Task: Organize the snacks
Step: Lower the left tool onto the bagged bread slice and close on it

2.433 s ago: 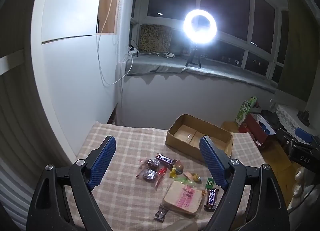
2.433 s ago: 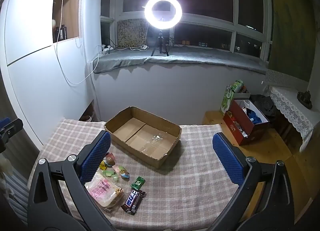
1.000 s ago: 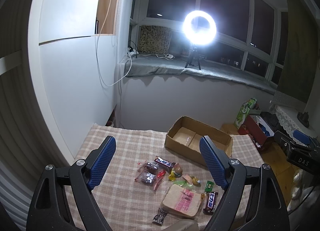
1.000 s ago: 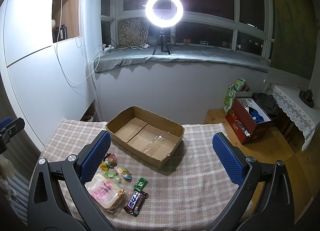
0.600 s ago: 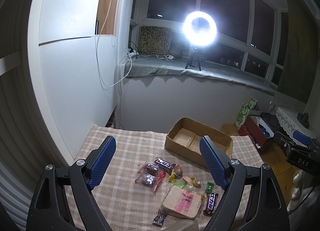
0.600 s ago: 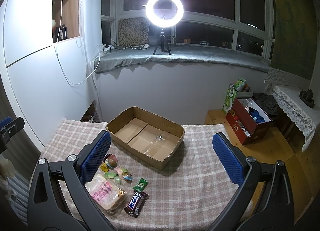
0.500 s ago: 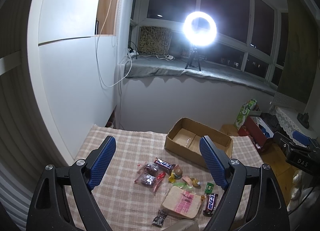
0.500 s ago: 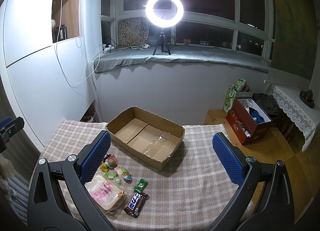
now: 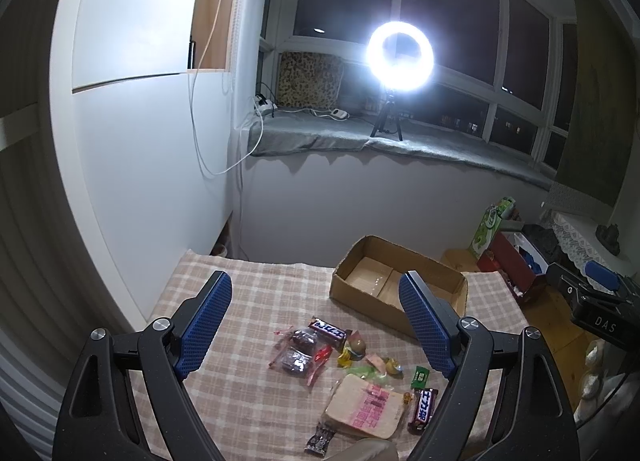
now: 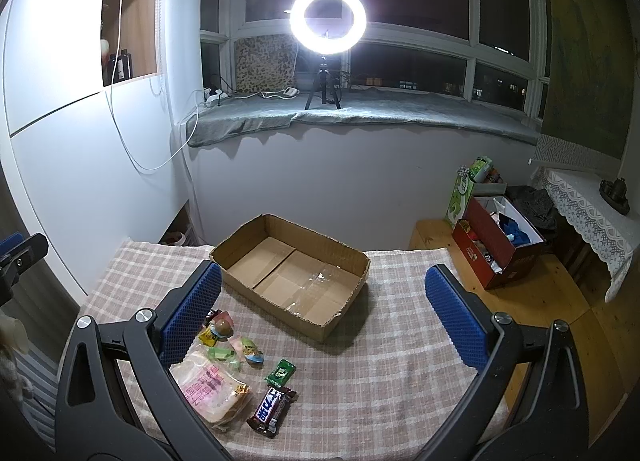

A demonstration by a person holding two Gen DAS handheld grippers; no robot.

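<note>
1. Readable text: "DAS" in white on the black body of my right gripper, seen at the right edge of the left wrist view. Chocolate bar (image 10: 271, 406) has white block lettering on blue; I can't make out the characters. The second same-style bar (image 9: 328, 328) is also unreadable. Bread pack (image 10: 211, 388) carries a pink label with print too small to read.
2. Left gripper (image 9: 316, 324): jaws spread wide, nothing between the blue pads, held above the table (image 9: 248, 381) over the snack pile, angled down.
3. Right gripper (image 10: 320, 315): also wide apart, empty, held high and angled down toward the cardboard box (image 10: 294, 275).
4. All snacks lie loose on the checked tablecloth, on the near side of the box. Box interior is bare apart from clear tape on the flaps.
5. Pile layout: clear bag of dark pieces (image 9: 298, 353) at the left; small wrapped candies (image 10: 234, 345) in the middle; green sachet (image 10: 281, 372) just beside the chocolate bar; small dark wrapper (image 9: 319, 439) at the near edge.
6. Ring light (image 10: 328, 19) stands on the windowsill, lit.
</note>
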